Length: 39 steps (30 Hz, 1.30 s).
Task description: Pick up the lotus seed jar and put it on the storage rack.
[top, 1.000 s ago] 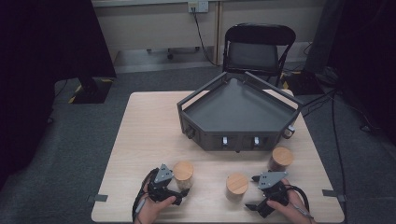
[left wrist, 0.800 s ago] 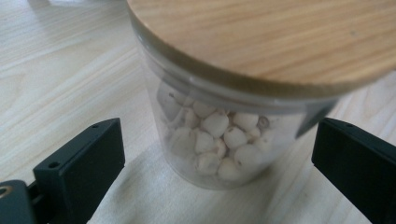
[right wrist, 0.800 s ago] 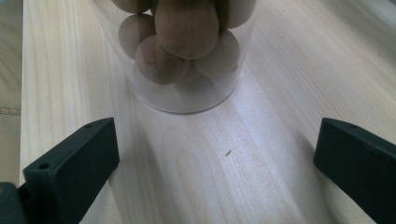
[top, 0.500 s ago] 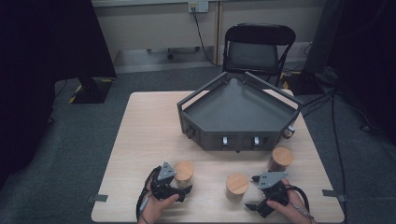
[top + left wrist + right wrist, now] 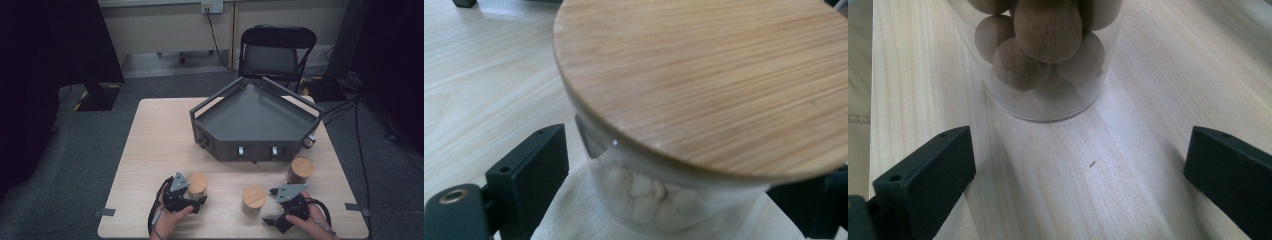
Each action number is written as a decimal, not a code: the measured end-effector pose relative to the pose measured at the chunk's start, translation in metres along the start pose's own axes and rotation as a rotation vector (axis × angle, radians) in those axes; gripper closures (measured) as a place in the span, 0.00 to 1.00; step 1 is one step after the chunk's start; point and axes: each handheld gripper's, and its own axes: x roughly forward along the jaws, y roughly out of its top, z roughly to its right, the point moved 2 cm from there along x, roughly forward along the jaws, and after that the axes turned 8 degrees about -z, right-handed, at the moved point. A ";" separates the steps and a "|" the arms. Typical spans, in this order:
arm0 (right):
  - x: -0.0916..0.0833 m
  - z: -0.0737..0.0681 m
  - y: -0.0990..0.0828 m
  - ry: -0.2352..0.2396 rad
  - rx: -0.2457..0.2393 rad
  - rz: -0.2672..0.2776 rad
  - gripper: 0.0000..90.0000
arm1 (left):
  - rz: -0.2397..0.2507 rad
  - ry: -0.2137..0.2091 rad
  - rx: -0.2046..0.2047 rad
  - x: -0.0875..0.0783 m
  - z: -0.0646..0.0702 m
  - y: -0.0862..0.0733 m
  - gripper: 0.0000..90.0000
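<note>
Three glass jars with bamboo lids stand along the near side of the worktop (image 5: 150, 145), in front of a dark grey angular tray (image 5: 255, 120) that sits toward the far edge.

The left claw (image 5: 197, 202) is at the jar of white pieces (image 5: 196, 184), the one nearest the near-left corner. In the left gripper view the jar of white pieces (image 5: 704, 100) sits right between the two black jaws, lid above them, glass body at jaw level. The jaws have just been closing around it; a thin gap shows beside the left-hand jaw, and the other jaw is half hidden under the lid, so I cannot tell whether the pads press the glass yet.

The right claw (image 5: 272, 221) rests near the near-right corner, jaws standing wide with nothing between them. In the right gripper view the right claw (image 5: 1078, 170) looks toward a jar of brown balls (image 5: 1048, 55), which stands ahead of the jaw tips and apart from them. A third jar (image 5: 300, 170) stands close to the front of the tray, toward the right edge.

The step in hand looks like the grasp of the left jar. The next move probably calls for finishing the squeeze on the glass below the lid, evenly on both sides, then lifting straight so the jar stays upright. The right claw would need to advance until its jar sits between the jaws before closing.
</note>
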 end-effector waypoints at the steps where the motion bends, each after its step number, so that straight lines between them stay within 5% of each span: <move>1: 0.000 0.000 0.000 0.000 0.000 0.000 0.00 | -0.003 0.000 0.004 0.000 0.000 0.001 0.13; 18: 0.000 0.000 0.000 0.000 0.000 0.000 0.00 | 0.010 0.000 0.007 0.005 0.001 0.001 0.25; 39: 0.000 0.000 0.000 0.000 0.000 0.000 0.00 | 0.008 0.033 0.039 0.003 0.009 0.004 0.28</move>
